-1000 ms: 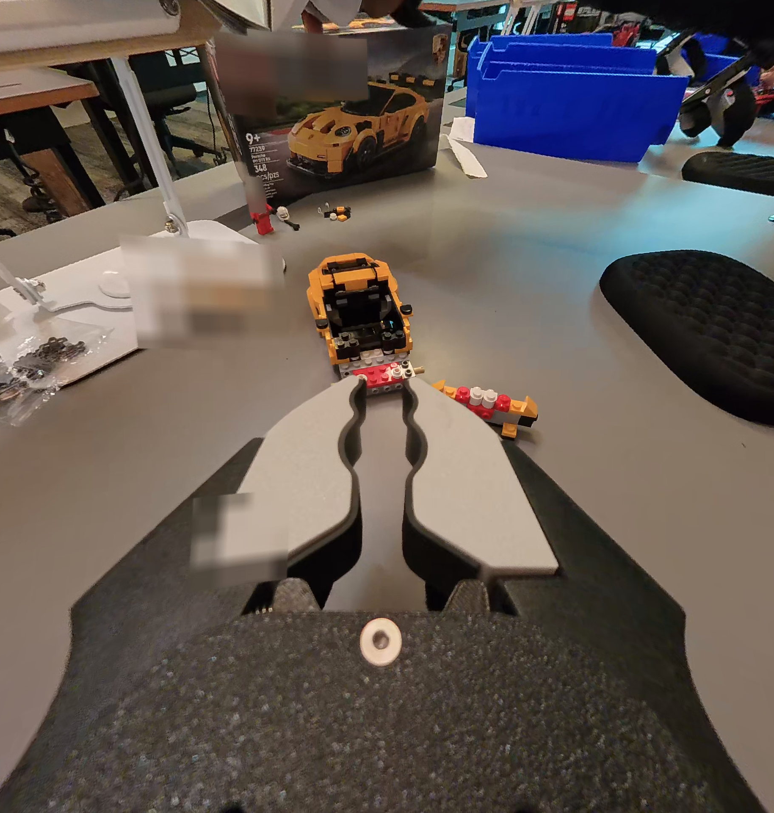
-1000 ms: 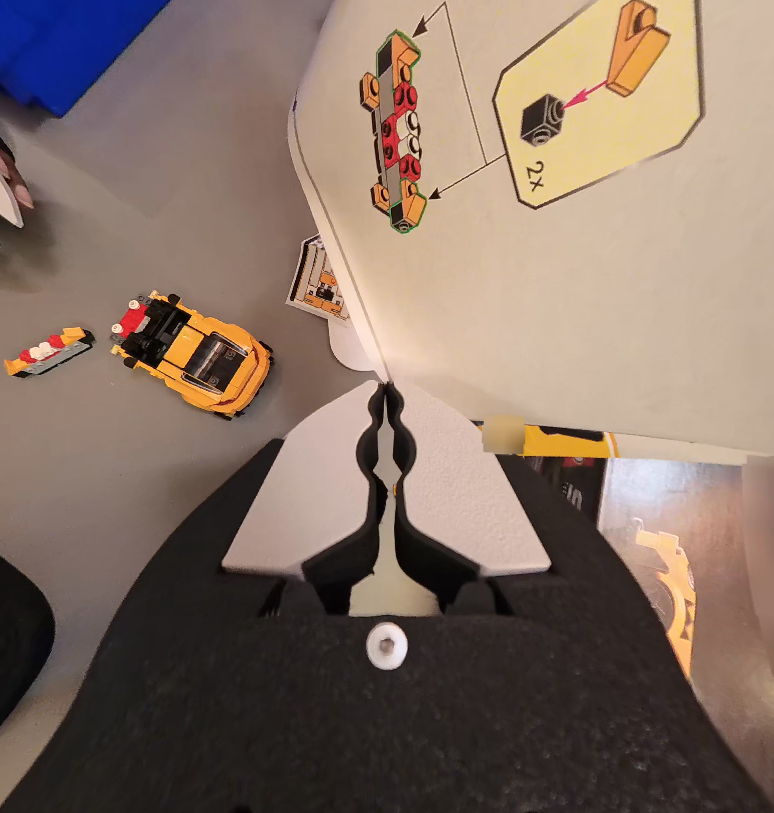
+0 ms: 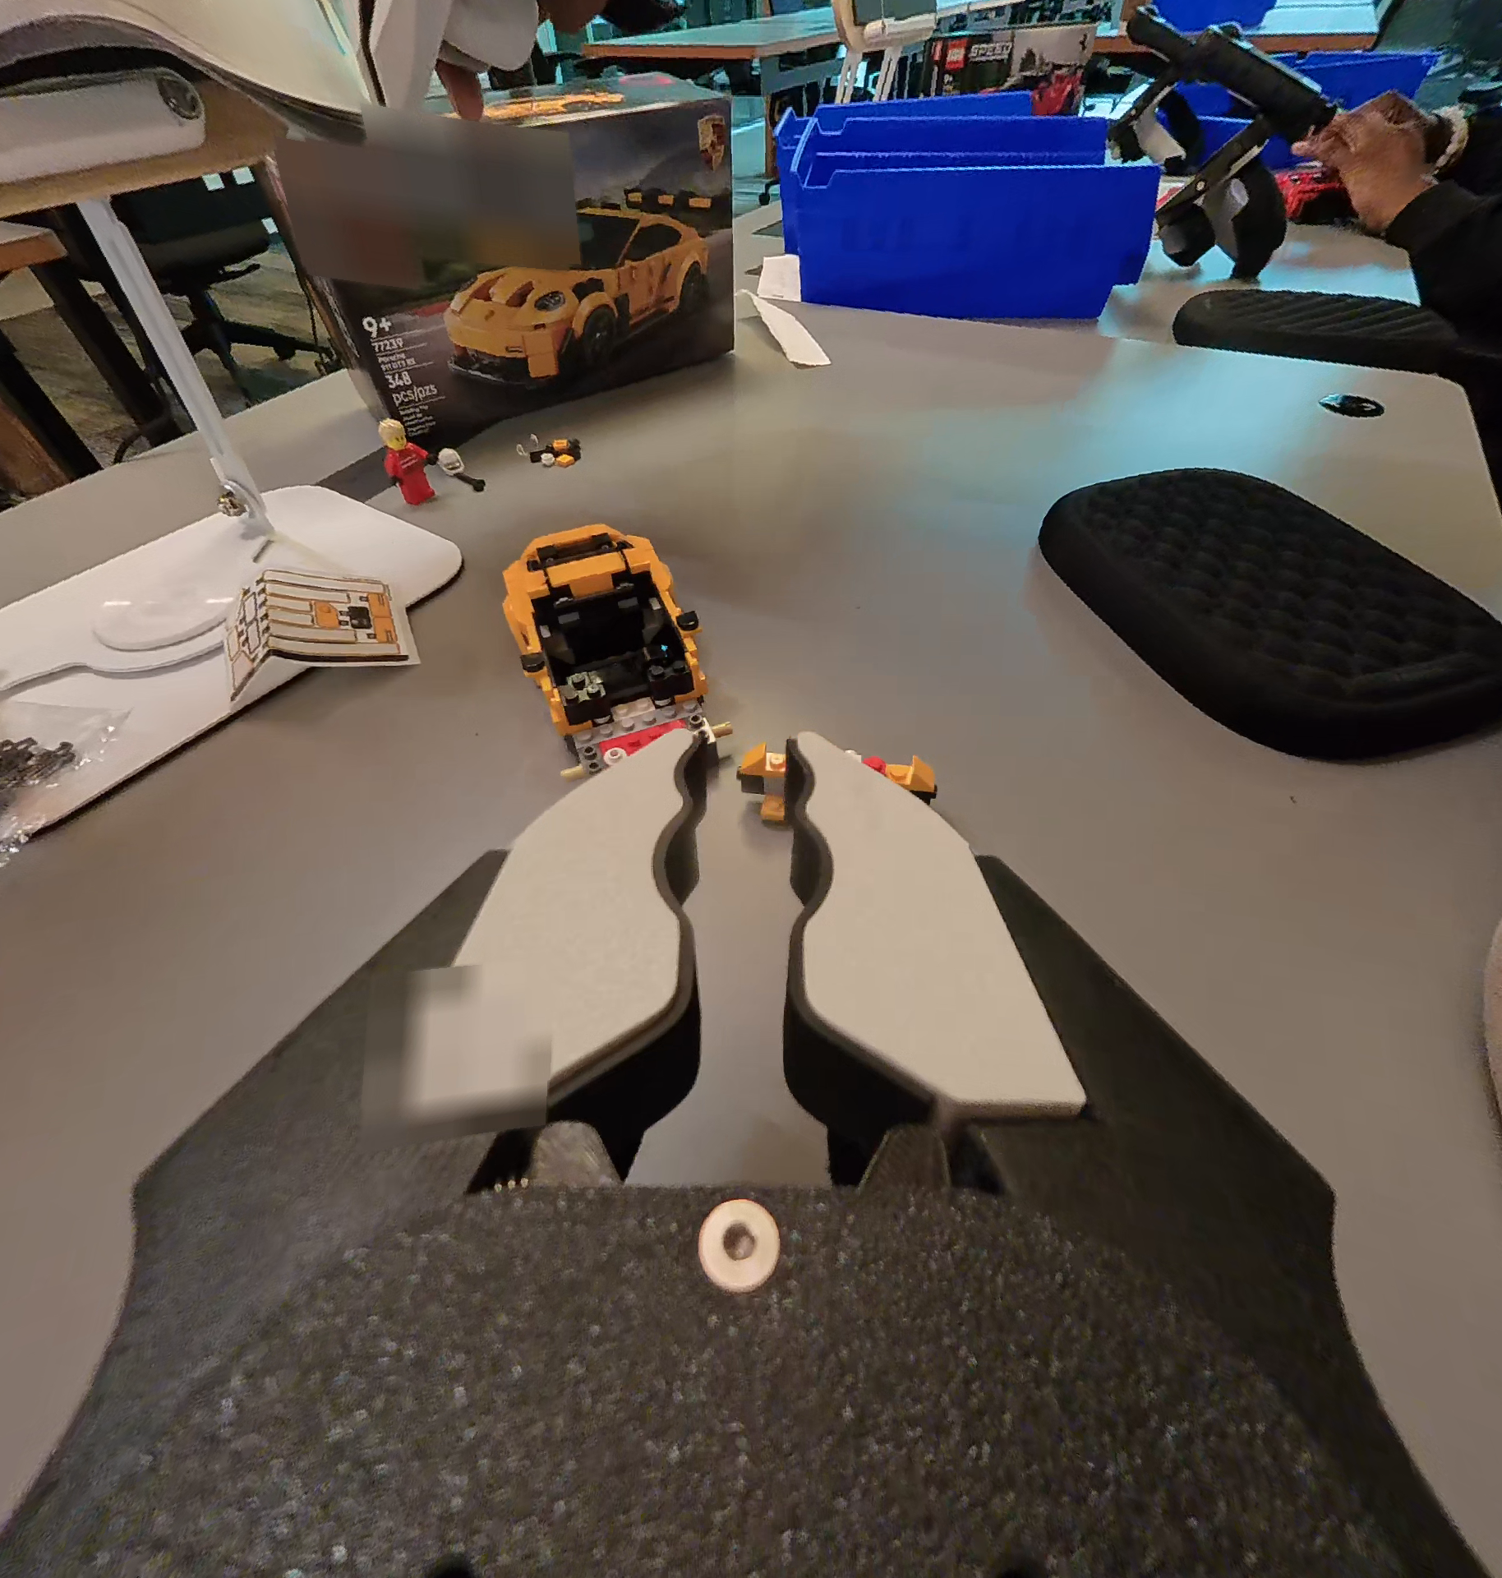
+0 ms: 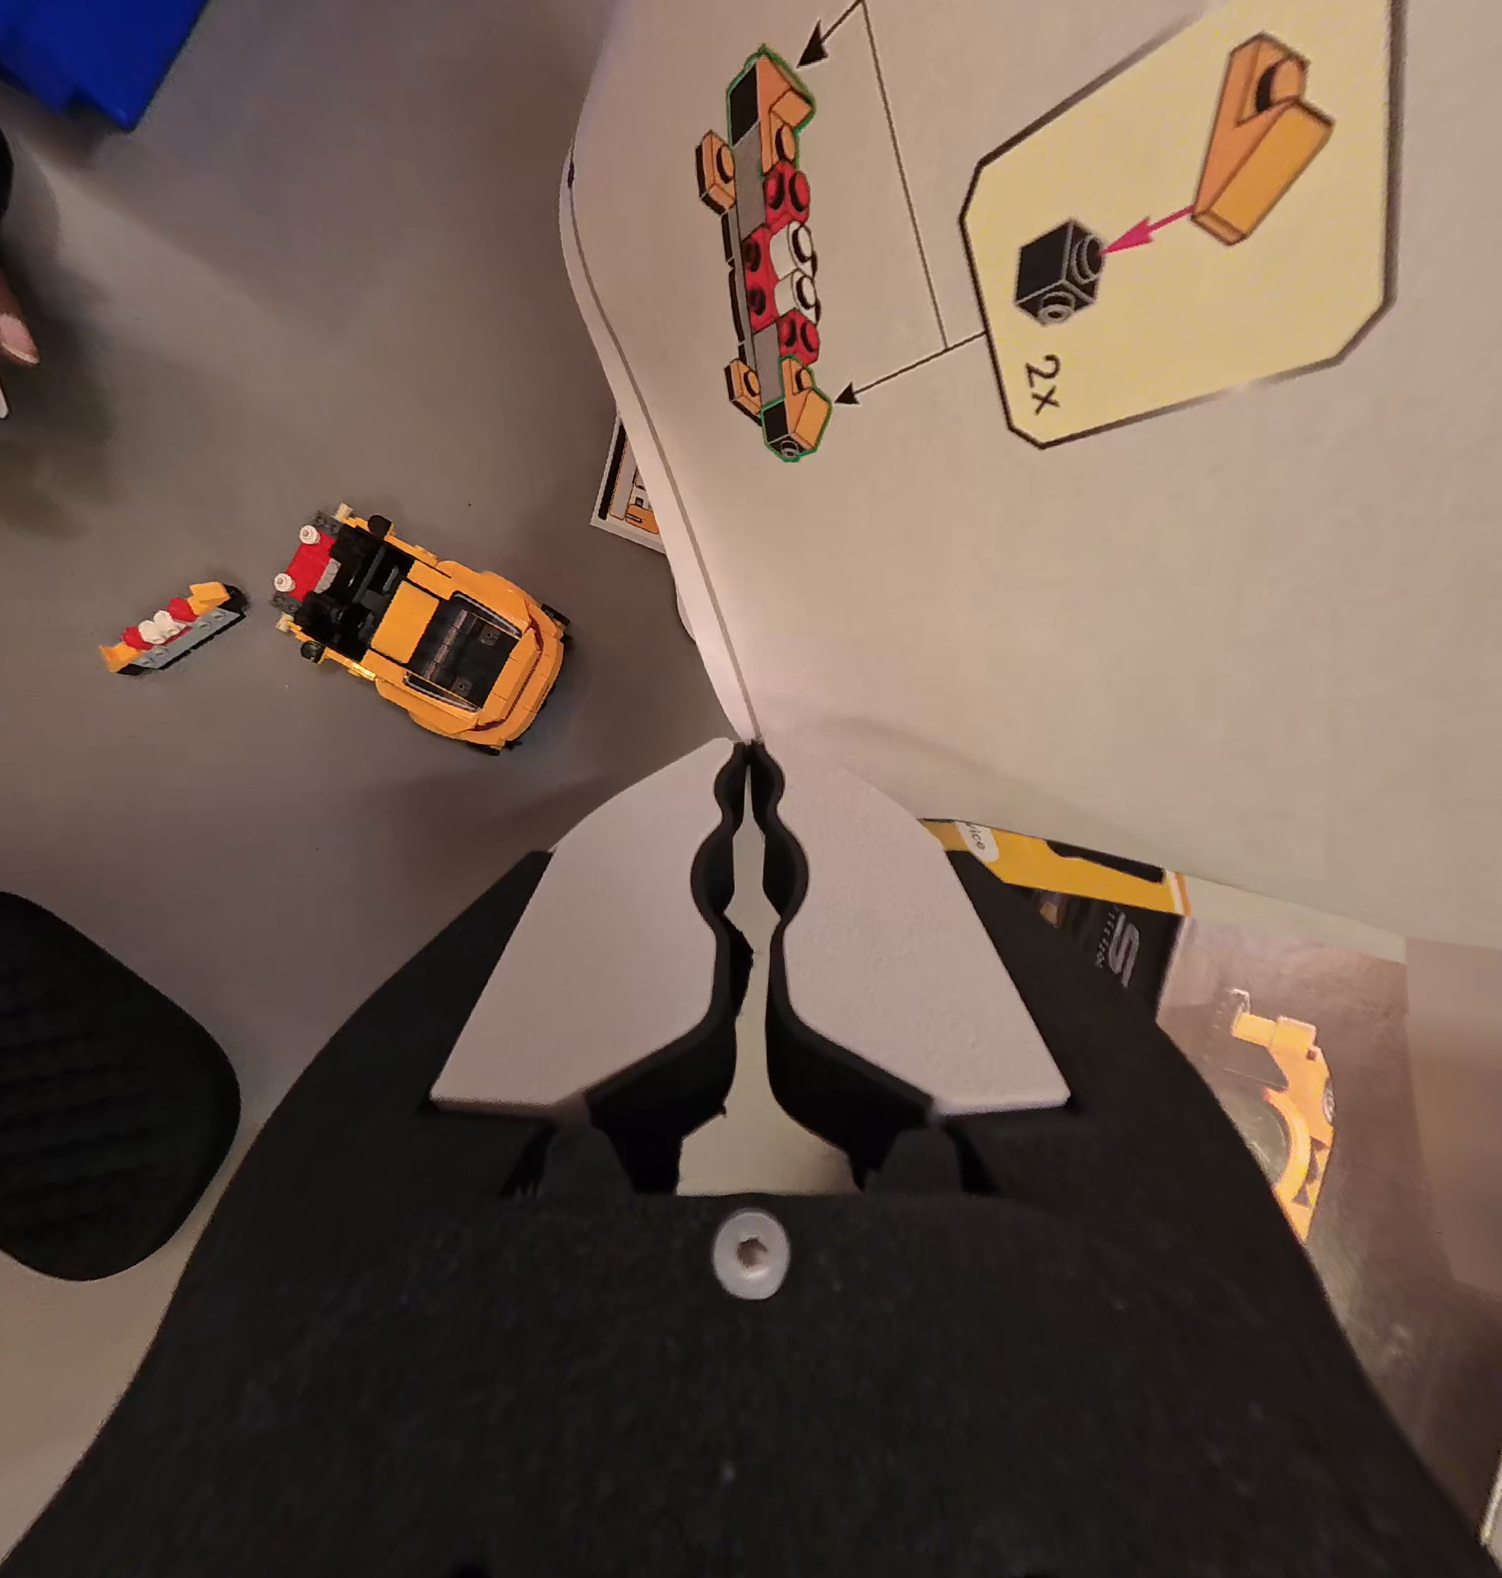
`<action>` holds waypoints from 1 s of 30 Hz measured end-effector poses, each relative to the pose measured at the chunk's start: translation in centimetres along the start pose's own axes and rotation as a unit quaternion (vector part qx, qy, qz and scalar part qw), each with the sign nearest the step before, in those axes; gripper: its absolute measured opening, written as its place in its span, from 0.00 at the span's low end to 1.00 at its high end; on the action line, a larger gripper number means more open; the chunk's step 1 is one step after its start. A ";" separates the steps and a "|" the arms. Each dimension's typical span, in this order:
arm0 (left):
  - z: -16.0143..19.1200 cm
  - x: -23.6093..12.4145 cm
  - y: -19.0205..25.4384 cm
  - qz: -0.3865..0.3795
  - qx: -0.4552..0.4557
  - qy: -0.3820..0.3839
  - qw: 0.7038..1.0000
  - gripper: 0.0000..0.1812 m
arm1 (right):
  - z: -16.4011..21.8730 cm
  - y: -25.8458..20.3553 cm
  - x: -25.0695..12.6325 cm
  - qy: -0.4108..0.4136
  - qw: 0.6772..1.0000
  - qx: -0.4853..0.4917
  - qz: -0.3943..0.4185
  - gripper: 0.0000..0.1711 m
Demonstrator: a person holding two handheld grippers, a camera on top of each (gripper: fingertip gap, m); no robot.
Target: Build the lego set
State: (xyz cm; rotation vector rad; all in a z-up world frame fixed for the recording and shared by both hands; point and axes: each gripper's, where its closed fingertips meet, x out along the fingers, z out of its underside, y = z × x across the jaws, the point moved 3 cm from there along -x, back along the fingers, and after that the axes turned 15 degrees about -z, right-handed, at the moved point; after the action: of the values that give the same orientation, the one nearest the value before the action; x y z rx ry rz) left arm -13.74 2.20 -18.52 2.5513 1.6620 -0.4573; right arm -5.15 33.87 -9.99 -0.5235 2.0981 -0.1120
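Left wrist view: the left gripper [image 3: 743, 751], jaws moderately open and empty, points at the small sub-assembly [image 3: 833, 773], which lies crosswise just right of the yellow car [image 3: 602, 632], near its open rear end; the right finger hides its middle.

Right wrist view: the right gripper [image 4: 749, 751], closed on the instruction page [image 4: 1115, 555], sits well away from the car; the left gripper is nearer.

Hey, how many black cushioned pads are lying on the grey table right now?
2. One large black pad lies right of the yellow car; a second pad sits farther back by the blue bins. More may lie outside the views.
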 end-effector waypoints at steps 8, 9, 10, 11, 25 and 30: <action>0.1 0.0 0.1 0.003 0.000 -0.003 1.000 0.09 | 0.1 0.1 0.0 -0.004 1.000 0.001 -0.001 0.00; 0.1 0.0 0.1 0.004 0.000 -0.004 1.000 0.09 | 0.1 0.1 0.0 -0.005 1.000 0.000 0.000 0.00; 0.1 0.0 0.1 0.004 0.000 -0.004 1.000 0.09 | 0.1 0.1 -0.1 -0.005 1.000 0.000 0.001 0.00; 0.1 0.0 0.2 0.004 0.000 -0.004 1.000 0.09 | 0.2 0.2 -0.1 -0.005 1.000 0.000 0.002 0.00; 0.2 0.0 0.2 0.006 0.000 -0.006 1.000 0.09 | 0.6 0.6 -0.2 -0.018 1.000 -0.005 0.025 0.00; 0.2 0.0 0.2 0.006 0.000 -0.006 1.000 0.09 | 0.8 1.2 -0.2 -0.025 0.997 -0.027 0.069 0.00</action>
State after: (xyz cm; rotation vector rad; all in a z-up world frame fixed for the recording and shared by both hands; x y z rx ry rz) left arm -13.61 2.08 -18.73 2.5520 1.6423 -0.4707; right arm -4.77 35.12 -10.57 -0.4076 2.0870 0.0382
